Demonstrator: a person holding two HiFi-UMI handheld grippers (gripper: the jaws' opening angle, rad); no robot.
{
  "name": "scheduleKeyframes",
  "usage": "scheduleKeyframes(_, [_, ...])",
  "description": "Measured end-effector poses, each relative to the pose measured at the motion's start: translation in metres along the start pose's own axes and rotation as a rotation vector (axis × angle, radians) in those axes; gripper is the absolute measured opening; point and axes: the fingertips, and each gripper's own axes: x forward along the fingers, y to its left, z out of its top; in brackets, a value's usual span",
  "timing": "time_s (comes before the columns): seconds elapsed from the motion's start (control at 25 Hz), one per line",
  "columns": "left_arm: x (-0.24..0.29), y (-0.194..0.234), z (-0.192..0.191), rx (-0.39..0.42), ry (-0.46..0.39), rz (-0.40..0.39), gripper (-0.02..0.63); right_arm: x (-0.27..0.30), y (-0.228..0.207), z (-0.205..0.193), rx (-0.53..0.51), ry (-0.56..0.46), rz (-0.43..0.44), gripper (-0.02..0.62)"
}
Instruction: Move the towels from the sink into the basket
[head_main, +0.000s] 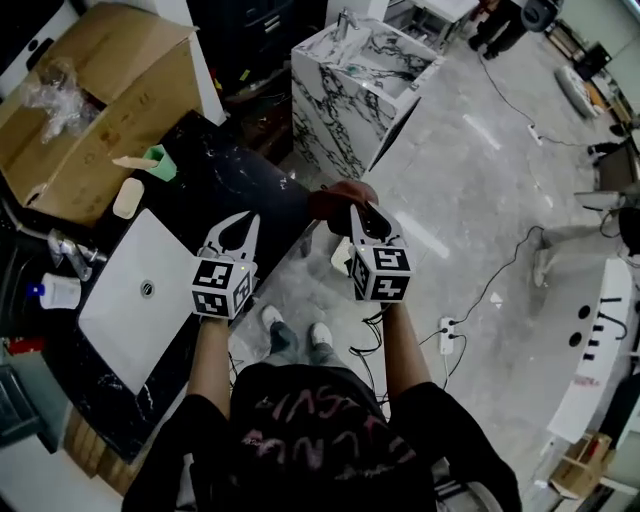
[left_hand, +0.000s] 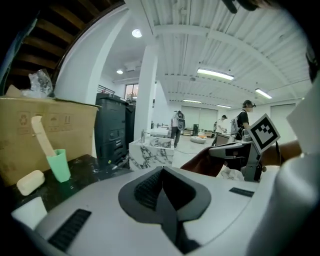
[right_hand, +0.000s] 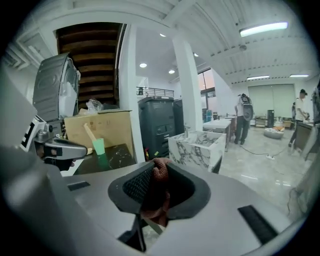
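left tongs (left_hand: 161, 175): closed, empty | right tongs (right_hand: 150, 171): clamped on towel (right_hand: 158, 192) | both held forward, side by side

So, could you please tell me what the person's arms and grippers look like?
The left gripper and right gripper match: white shells, black-lined pointed claws, each carrying a white cube with black square markers. The person wears a black short-sleeved T-shirt with faded pink lettering.

No readable word, brand or number anywhere. On the cardboard box (left_hand: 75, 125), at 9 o'clock in the left gripper view: faint printed handling symbols. On the black shirt (head_main: 330, 440), at 6 o'clock in the head view: pink lettering, upside down, too blurred to read. On the cubes of the left gripper (head_main: 243, 222) and right gripper (head_main: 357, 212): black-and-white square markers.
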Motion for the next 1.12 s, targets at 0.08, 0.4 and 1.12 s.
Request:
scheduleKeyframes(0.08, [0.014,-0.020,0.007,0.019,-0.001,-0.051,0.017,-0.016,-0.024,0.000,0.022,-0.010,-0.055,0.080])
scheduleKeyframes(0.4, [0.070,-0.118,0.031,0.095,-0.007,-0.290,0.017,-0.098,-0.119,-0.004,0.107,-0.061,-0.309,0.080])
scheduleKeyframes(1.12, [0.165,-0.291,0.032,0.194,0.073,-0.537,0.017,-0.188,-0.272,-0.050,0.193,-0.066,-0.529,0.080])
